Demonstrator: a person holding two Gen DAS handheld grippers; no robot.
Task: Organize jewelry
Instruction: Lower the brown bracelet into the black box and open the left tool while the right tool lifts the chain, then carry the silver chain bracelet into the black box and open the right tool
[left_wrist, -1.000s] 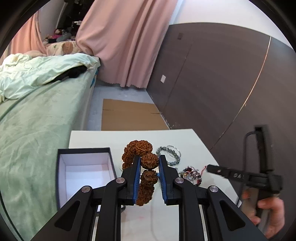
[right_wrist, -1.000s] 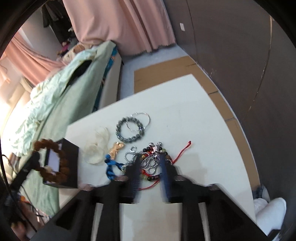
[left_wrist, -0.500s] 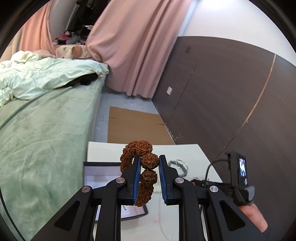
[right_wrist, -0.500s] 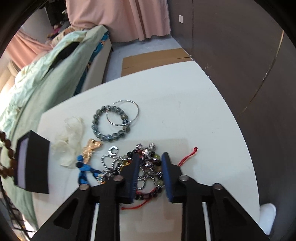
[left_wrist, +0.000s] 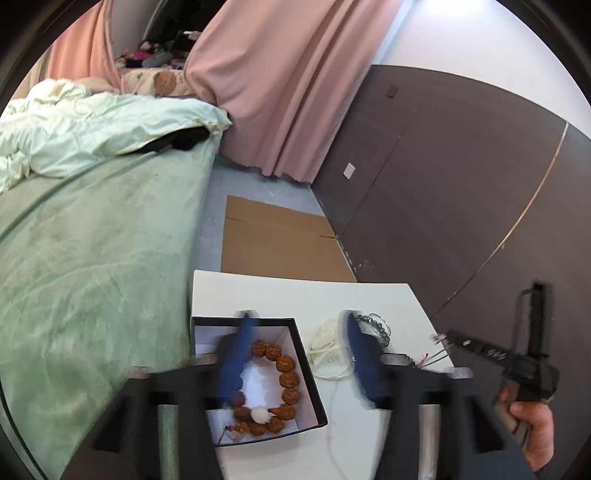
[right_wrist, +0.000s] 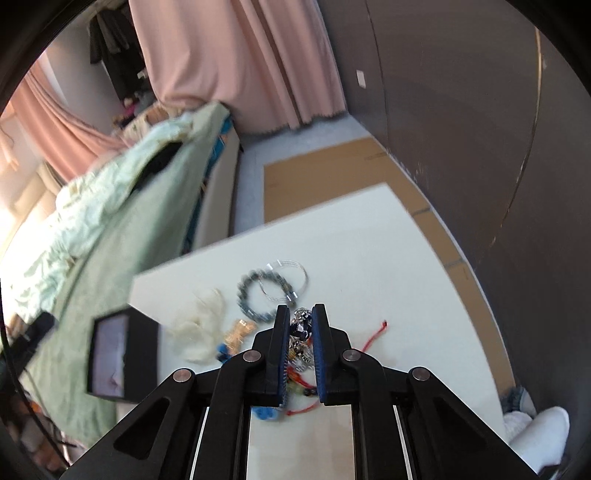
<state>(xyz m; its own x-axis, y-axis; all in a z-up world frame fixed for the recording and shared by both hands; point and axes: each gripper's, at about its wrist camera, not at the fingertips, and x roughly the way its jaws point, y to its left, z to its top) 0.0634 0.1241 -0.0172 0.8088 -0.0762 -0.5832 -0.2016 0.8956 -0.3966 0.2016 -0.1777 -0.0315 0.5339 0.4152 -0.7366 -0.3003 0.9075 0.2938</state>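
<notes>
Dropped from the left tool (left_wrist: 297, 354), the brown beads (left_wrist: 275, 384) now lie in the box (left_wrist: 308, 373) on the table (left_wrist: 295, 295); its jaws are opening, nothing between them. Right tool (right_wrist: 300, 328), risen, is closing, clenched on a bracelet tangle (right_wrist: 301, 326).

The table (right_wrist: 369, 258) is plain white. On it the box (left_wrist: 306, 376) is black outside with a white lining, and the bead bracelet (left_wrist: 286, 380) inside the box is rusty brown with one white bead. Beside the box lies a cream tuft (right_wrist: 199, 325), then a grey-green bead bracelet (right_wrist: 255, 295) and a red cord (right_wrist: 373, 334). Beyond the table, the bed (left_wrist: 92, 258) is pale green, the curtain (left_wrist: 288, 81) plain pink, the wall (left_wrist: 461, 184) dark brown, and the cardboard (left_wrist: 277, 243) tan. Both tongs are black with blue pads (right_wrist: 320, 354).
</notes>
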